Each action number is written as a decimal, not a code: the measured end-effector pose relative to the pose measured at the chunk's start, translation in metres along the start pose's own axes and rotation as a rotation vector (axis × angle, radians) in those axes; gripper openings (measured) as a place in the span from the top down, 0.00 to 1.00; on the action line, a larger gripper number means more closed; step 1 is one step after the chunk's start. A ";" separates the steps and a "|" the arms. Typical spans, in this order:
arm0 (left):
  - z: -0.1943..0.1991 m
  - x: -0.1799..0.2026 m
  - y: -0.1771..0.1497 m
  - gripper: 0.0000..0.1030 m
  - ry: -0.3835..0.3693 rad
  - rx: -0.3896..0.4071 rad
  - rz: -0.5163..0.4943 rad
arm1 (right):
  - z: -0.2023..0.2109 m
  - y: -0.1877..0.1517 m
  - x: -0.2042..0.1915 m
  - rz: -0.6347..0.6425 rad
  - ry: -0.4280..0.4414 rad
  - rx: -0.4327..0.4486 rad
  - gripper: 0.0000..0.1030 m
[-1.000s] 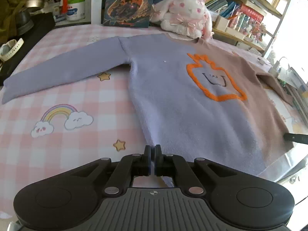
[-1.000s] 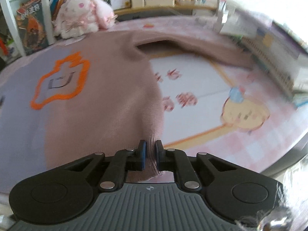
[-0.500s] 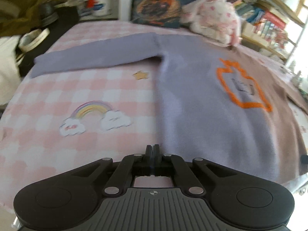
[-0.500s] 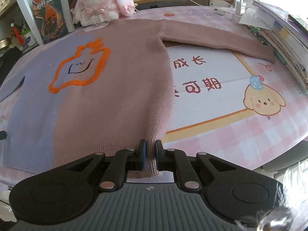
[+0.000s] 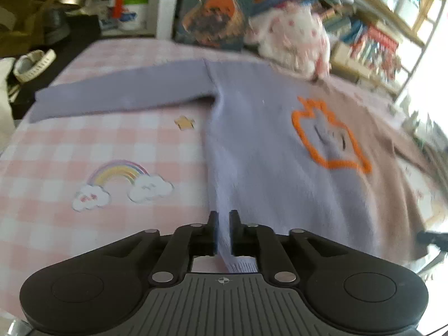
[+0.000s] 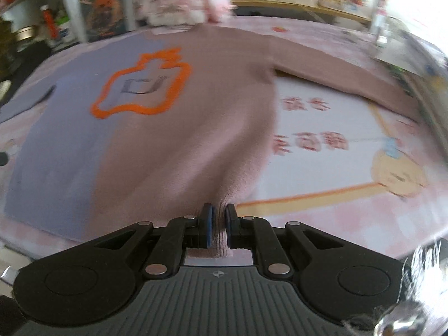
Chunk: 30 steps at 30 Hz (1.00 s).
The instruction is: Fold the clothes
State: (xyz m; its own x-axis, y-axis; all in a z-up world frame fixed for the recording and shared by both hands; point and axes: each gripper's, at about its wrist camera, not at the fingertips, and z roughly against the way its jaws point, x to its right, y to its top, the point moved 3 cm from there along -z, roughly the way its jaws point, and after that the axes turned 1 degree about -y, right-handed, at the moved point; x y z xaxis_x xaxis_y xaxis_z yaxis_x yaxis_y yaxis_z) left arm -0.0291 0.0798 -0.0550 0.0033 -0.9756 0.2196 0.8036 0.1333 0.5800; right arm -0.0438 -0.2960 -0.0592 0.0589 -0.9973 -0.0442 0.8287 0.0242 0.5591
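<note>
A sweater point(image 5: 266, 154), lilac on one half and pinkish brown on the other with an orange outline on the chest, lies flat on the checked tablecloth point(image 5: 84, 140). My left gripper point(image 5: 223, 215) is at the lilac hem corner; its jaws are opening, and the lilac knit fills the narrow gap and rises into it as a ridge. My right gripper point(image 6: 218, 208) is shut on the brown hem corner of the sweater point(image 6: 182, 128). Both sleeves are spread out sideways.
A pink plush toy point(image 5: 294, 33) and a standing book point(image 5: 215, 8) are beyond the collar. Shelves of books run along the far and right sides. Jars and dark clutter crowd the left end. The near table edge runs just under both grippers.
The left jaws, pressed fully together half a second ago with no cloth showing between them, now stand slightly apart with the lilac hem between them. The right gripper keeps its hold on the brown hem.
</note>
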 end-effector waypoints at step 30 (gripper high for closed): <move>0.001 0.004 -0.018 0.97 0.080 0.014 0.033 | -0.022 0.022 0.003 0.021 0.026 0.031 0.89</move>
State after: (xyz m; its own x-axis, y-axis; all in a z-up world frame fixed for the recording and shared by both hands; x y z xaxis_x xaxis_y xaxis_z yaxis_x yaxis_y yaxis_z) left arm -0.0443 0.0739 -0.0635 0.0772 -0.9814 0.1758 0.7940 0.1672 0.5844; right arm -0.0136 -0.2970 -0.0652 0.0907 -0.9945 -0.0530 0.8098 0.0426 0.5851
